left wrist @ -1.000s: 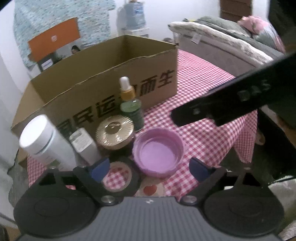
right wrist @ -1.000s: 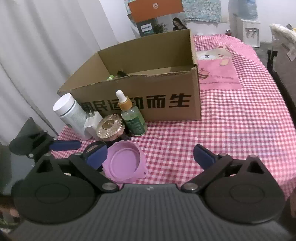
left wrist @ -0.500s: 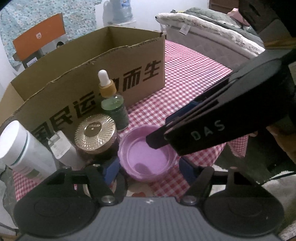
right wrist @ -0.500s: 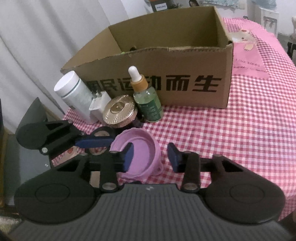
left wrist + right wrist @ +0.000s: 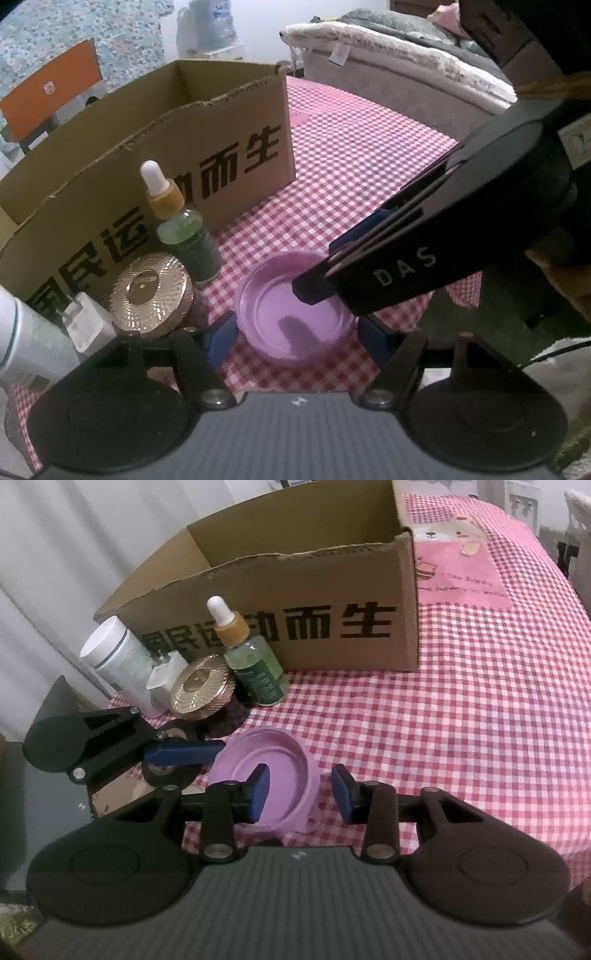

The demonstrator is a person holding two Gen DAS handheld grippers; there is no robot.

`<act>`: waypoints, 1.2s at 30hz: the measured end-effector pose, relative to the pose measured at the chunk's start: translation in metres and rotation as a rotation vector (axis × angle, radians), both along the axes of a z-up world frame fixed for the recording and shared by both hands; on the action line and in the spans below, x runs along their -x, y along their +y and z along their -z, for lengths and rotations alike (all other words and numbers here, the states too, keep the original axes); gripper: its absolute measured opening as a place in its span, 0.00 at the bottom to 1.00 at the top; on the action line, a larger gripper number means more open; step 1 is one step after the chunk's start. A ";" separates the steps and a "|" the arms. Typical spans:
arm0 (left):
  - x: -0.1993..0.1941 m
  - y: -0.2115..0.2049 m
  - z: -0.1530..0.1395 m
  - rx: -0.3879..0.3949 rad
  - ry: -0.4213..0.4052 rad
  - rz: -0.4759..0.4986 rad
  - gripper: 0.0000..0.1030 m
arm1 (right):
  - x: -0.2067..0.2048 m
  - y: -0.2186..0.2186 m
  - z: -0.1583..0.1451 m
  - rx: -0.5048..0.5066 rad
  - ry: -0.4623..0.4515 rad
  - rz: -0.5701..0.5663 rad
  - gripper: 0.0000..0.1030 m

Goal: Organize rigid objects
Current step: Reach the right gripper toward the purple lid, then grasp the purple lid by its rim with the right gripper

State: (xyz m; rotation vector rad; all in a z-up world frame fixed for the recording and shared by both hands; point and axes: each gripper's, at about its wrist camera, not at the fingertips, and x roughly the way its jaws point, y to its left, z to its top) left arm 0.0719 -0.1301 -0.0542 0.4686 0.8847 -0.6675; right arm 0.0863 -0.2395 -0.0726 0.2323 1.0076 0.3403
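A purple plastic lid (image 5: 291, 317) (image 5: 273, 771) lies open side up near the table's front edge. My left gripper (image 5: 295, 336) is open with the lid between its blue pads. My right gripper (image 5: 301, 794) is open and straddles the lid's right rim, one pad inside the lid and one outside; it crosses the left wrist view (image 5: 406, 258). Behind stand a green dropper bottle (image 5: 255, 664), a gold-lidded jar (image 5: 201, 686), a white charger (image 5: 164, 672) and a white canister (image 5: 118, 653), all in front of a cardboard box (image 5: 295, 602).
A black tape roll (image 5: 170, 771) lies left of the lid, under the left gripper's finger. The red-checked tablecloth (image 5: 461, 709) stretches right. A sofa with blankets (image 5: 406, 62) lies beyond the table in the left wrist view. A grey curtain (image 5: 74, 554) hangs at left.
Both grippers have moved in on the purple lid. The right gripper's jaws have narrowed and now straddle the lid's rim. The left gripper's pads have come alongside the lid.
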 end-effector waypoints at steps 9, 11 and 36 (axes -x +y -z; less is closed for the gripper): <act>-0.006 -0.005 0.006 0.002 -0.003 -0.005 0.71 | 0.001 0.000 0.002 -0.006 -0.008 0.006 0.26; -0.005 -0.006 0.006 0.002 -0.006 -0.008 0.71 | 0.001 0.000 0.002 -0.013 -0.008 0.005 0.24; -0.003 0.030 -0.126 0.051 -0.334 -0.105 0.71 | -0.017 0.024 -0.128 -0.027 -0.300 -0.143 0.26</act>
